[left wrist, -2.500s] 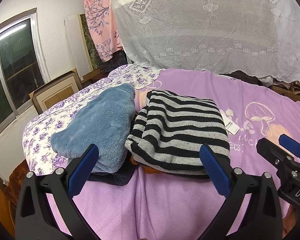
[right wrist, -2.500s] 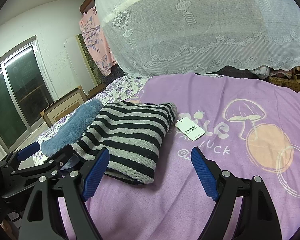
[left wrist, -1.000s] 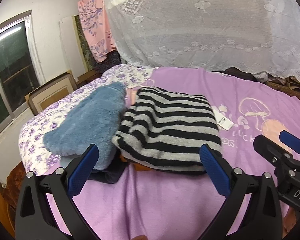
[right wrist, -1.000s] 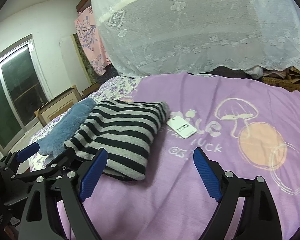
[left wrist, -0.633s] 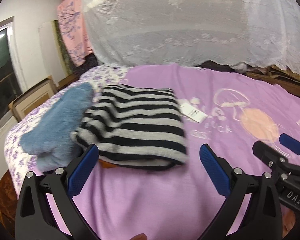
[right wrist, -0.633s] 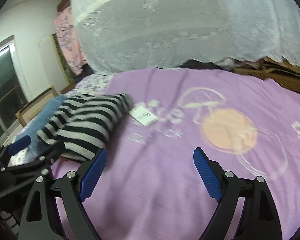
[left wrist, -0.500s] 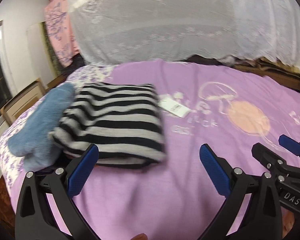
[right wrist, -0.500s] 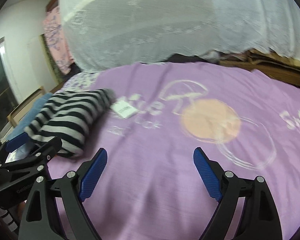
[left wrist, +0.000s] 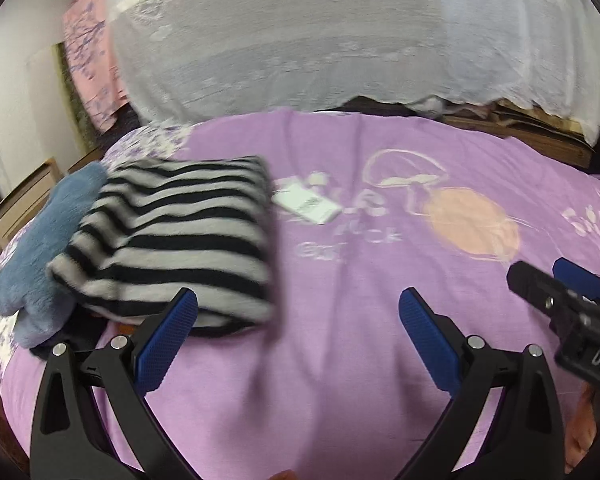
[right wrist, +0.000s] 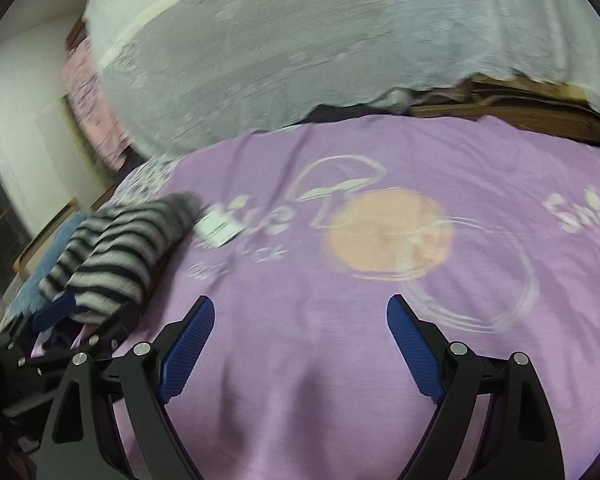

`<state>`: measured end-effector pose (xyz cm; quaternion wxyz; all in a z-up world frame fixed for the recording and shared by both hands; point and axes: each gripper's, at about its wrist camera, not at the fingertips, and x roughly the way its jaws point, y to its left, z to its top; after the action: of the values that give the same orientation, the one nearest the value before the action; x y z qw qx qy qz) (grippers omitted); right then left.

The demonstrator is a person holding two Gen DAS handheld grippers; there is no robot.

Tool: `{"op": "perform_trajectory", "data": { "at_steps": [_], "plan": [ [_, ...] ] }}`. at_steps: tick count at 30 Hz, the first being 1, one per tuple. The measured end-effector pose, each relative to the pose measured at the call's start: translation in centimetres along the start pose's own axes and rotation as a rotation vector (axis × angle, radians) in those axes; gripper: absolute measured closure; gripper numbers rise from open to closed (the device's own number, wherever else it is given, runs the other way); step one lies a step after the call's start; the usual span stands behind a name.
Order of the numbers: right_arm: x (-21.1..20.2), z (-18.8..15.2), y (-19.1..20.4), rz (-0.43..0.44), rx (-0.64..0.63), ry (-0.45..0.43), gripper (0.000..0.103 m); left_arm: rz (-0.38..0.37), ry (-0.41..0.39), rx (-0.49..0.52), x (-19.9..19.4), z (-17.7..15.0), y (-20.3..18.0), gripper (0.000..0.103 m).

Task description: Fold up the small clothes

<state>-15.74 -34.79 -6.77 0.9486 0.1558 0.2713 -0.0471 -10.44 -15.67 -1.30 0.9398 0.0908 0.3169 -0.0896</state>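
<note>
A folded black-and-grey striped garment [left wrist: 176, 236] with a white tag [left wrist: 306, 204] lies on the purple bedsheet [left wrist: 340, 360] at the left, on top of other folded clothes. It also shows in the right wrist view [right wrist: 124, 248]. A folded blue fleece [left wrist: 40, 248] lies against its left side. My left gripper [left wrist: 298, 338] is open and empty, just right of the striped garment's near edge. My right gripper [right wrist: 300, 354] is open and empty over bare sheet, well right of the pile.
The sheet carries a printed mushroom and orange circle [right wrist: 384, 236]. A white lace net [left wrist: 320, 40] hangs behind the bed. Wooden boards [right wrist: 520, 114] lie at the back right. A window and picture frame [left wrist: 16, 204] stand at the left beyond the bed edge.
Both grippers have swung to the right, away from the clothes pile. The striped garment has slid toward the left of both views. Both stay open and empty.
</note>
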Motion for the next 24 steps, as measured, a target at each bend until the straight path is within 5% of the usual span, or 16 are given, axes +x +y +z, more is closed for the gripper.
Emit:
{"op": "perform_trajectory", "data": {
  "at_steps": [8,12,18,24],
  "plan": [
    [3.1,0.9,12.5,0.201,-0.284,0.032,0.014,0.21,0.107,-0.225,1.3,-3.2,14.4,0.004],
    [4.6,0.3,14.6,0.189,-0.276,0.055,0.014,0.184,0.143,-0.336,1.9,-5.1,17.3,0.005],
    [5.1,-3.0,7.8,-0.06,-0.167,0.102,0.014,-0.017,0.192,-0.234,4.4,-5.1,10.6,0.005],
    [1.6,-3.2,-2.0,-0.27,0.047,0.064,0.014,-0.205,0.158,0.027,5.1,-2.2,-3.1,0.005]
  ]
}}
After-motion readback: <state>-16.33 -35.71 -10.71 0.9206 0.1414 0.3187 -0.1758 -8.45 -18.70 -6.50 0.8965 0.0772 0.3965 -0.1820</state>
